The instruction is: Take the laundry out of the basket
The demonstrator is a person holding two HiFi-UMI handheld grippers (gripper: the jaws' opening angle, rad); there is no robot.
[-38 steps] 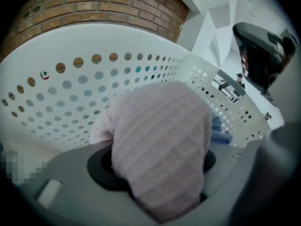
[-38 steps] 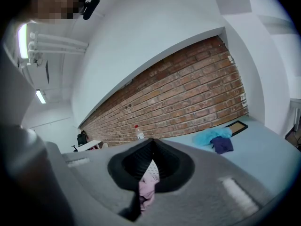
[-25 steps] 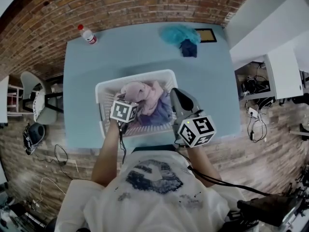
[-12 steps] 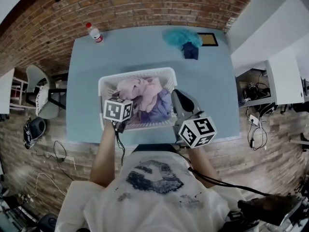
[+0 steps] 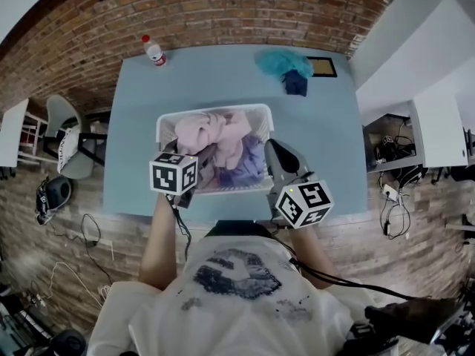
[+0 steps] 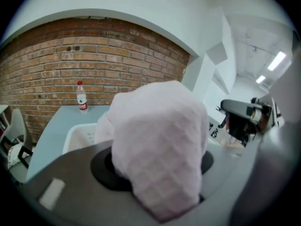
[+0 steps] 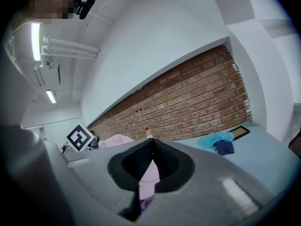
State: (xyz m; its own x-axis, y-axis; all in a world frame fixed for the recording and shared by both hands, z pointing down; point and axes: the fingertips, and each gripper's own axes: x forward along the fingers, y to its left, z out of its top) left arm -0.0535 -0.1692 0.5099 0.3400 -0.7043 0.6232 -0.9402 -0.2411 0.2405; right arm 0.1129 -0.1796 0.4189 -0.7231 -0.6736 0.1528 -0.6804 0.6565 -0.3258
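- Left gripper (image 6: 157,171) clamps a pink garment (image 6: 160,140) over the basket's (image 5: 160,136) 7 o'clock corner; probably the lift-out step.
- Right gripper (image 7: 151,145), jaws together and empty, sits at 4 o'clock.
- Next: carry the garment clear onto the table (image 5: 133,124).

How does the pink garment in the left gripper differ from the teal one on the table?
Colour: the pink garment is pale pink, the teal garment bright teal. State: the pink one is clamped in the left gripper, off the table; the teal one lies loose on the table beside a navy item. Place: pink by the basket, teal at the far right corner. Both are crumpled cloth.
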